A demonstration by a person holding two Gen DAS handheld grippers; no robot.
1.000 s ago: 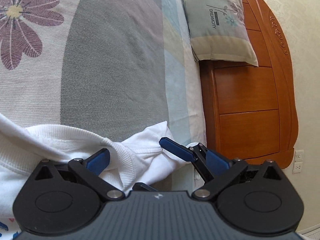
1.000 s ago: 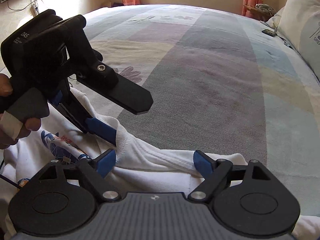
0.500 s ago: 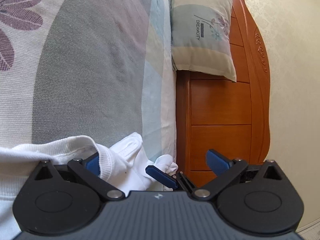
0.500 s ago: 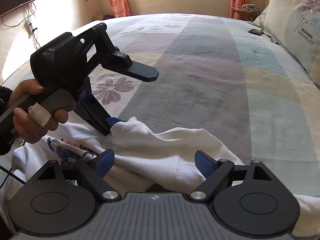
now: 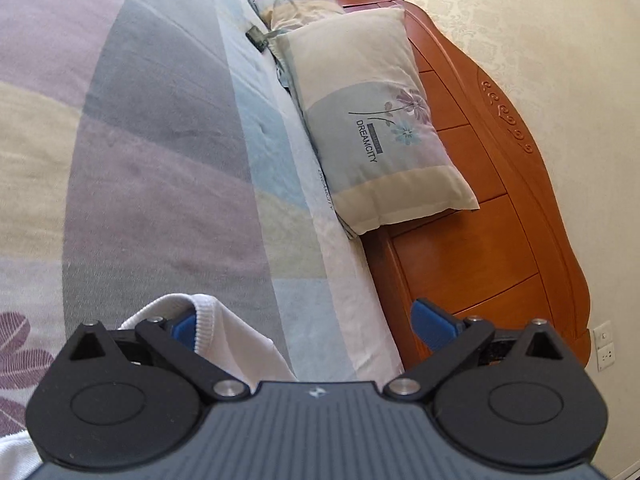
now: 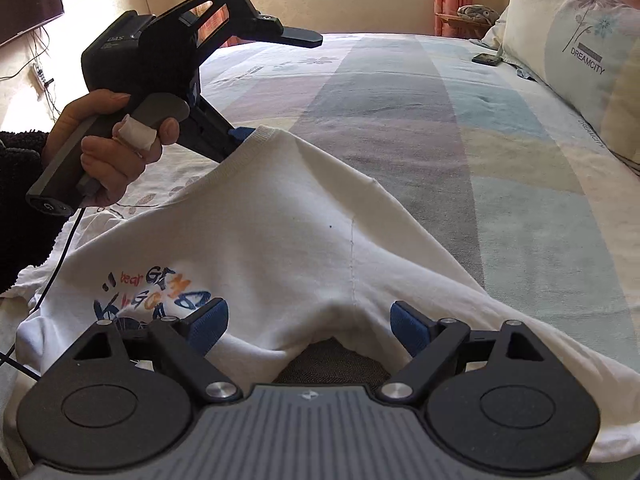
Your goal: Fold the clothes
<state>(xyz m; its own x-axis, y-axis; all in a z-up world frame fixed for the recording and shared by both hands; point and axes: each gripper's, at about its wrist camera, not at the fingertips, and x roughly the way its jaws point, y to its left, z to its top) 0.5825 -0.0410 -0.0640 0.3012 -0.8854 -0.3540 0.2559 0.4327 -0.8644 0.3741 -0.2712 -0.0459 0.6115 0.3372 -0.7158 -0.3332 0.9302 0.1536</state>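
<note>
A striped bed [image 6: 400, 128] bears a white shirt [image 6: 280, 240], pillow [image 6: 580, 52] and perhaps a phone [image 6: 486, 59].

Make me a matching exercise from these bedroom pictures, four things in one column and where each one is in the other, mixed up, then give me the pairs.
Things
1. white sweatshirt with colourful printed letters
2. pale pillow printed DREAMCITY
3. small dark flat device
4. dark flat screen

Places
A. lying on the striped bedspread, close to the pillow
B. on the wall, upper left of the right wrist view
C. ribbed edge hooked over one finger of the open left gripper
D. leaning against the orange wooden headboard

Pairs: 1-C, 2-D, 3-A, 4-B
</note>
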